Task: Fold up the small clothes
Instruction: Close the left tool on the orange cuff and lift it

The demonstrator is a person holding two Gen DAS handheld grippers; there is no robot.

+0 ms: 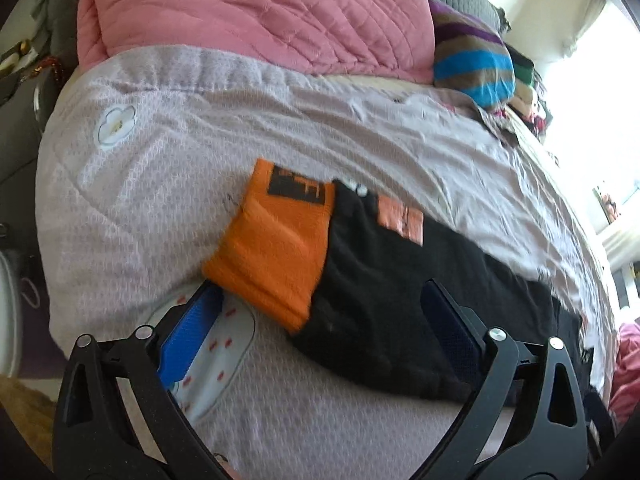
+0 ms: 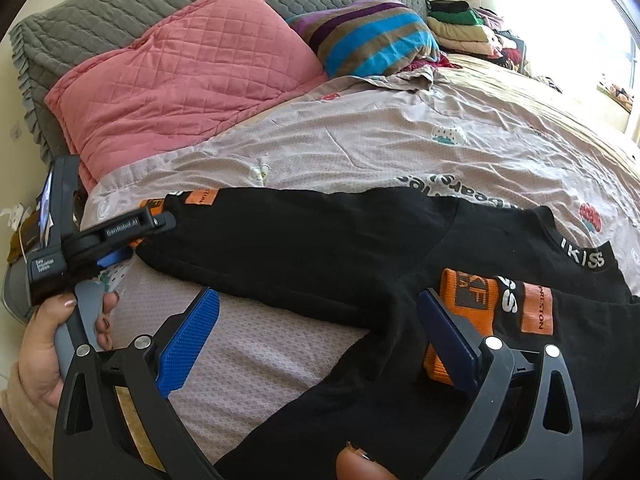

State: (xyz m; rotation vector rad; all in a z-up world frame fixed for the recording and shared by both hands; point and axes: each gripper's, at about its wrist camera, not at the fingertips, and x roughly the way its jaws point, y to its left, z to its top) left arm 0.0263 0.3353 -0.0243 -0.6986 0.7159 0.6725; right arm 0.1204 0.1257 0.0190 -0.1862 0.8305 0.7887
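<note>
- Left gripper (image 1: 320, 312) gapes wide over the black sweatshirt's orange cuff (image 1: 272, 248), pads not pressing.
- Right gripper (image 2: 316, 320) gapes wide, sweatshirt (image 2: 320, 240) between its fingers.

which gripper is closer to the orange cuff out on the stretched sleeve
Left. The left gripper is open right at the orange cuff of the stretched sleeve. The right gripper is open farther along the black top, by the other cuff.
</note>
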